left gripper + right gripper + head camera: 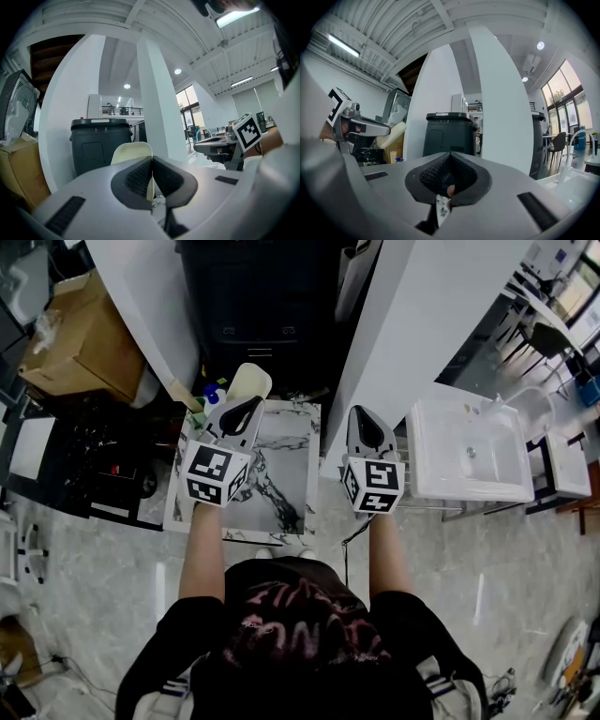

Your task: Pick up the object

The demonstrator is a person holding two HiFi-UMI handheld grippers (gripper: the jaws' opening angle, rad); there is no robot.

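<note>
One cream rounded object [251,381] at far edge of marble table [291,460], just past left gripper [244,409]. Left jaws fully together, gripping nothing. Right gripper [364,418] beside table, jaws closed too, nothing held. One blue-capped bottle [214,395] near object. Containers: one dark bin [253,296] with lid on, one cardboard box [80,338], one white basin [466,486]; contents unseen.

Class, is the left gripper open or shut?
Shut: the left gripper shows its jaws meeting at the tips, with nothing between them.
</note>
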